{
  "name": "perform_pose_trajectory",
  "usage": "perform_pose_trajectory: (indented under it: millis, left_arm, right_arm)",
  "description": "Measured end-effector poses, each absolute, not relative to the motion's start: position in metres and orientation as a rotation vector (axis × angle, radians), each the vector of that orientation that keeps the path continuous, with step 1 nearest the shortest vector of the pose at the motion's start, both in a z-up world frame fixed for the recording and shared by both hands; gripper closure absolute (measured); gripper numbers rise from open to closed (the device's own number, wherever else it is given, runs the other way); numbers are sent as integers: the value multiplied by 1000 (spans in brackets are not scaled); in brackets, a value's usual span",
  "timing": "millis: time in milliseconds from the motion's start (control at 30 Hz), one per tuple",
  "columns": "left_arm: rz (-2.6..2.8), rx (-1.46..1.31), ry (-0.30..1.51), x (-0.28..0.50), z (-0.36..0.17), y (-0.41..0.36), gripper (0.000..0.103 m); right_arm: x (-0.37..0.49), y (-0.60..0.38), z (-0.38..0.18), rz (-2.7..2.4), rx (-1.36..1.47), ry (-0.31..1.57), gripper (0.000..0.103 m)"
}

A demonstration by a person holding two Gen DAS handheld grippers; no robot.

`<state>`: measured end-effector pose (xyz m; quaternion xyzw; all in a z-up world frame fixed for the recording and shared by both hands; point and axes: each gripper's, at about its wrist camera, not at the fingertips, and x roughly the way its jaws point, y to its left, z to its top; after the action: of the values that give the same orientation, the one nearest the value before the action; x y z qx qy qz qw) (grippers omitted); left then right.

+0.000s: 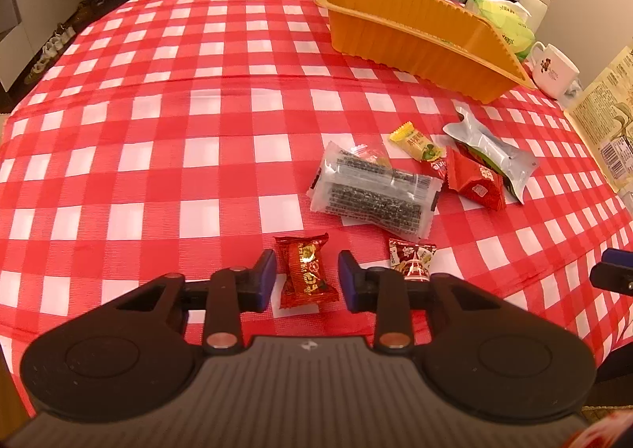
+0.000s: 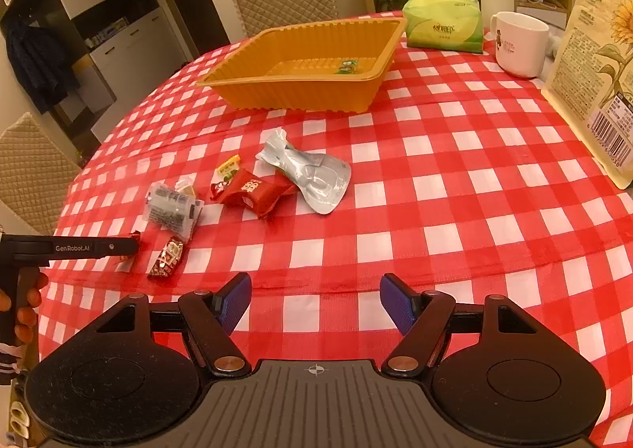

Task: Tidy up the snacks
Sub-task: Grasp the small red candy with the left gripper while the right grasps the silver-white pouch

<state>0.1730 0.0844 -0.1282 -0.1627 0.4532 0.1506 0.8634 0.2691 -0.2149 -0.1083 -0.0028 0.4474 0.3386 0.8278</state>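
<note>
Red-gold candy (image 1: 306, 273), long axis running up-frame, sits low-centre between the left gripper (image 1: 306, 278) pads, not yet pinched; right gripper (image 2: 315, 303) gapes empty.

"GenRobot.AI" in white on black side of left gripper (image 2: 130, 246), near left. Large seed bag (image 2: 597, 64) at far right: Chinese characters "葵花籽", sunflower drawing, barcode. Print on mug (image 2: 520, 42), tissue pack (image 2: 443, 23), snack wrappers too small to read.
</note>
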Motion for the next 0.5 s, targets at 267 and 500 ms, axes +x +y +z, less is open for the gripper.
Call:
perform_pose_trajectory:
  millis: [267, 500]
  left_arm:
    - [302, -347, 956, 173, -132, 88, 84]
    - [328, -350, 947, 166, -126, 95, 84]
  right_arm:
    - [278, -206, -110, 732, -21, 940, 31]
    - [295, -191, -111, 785, -82, 888, 31]
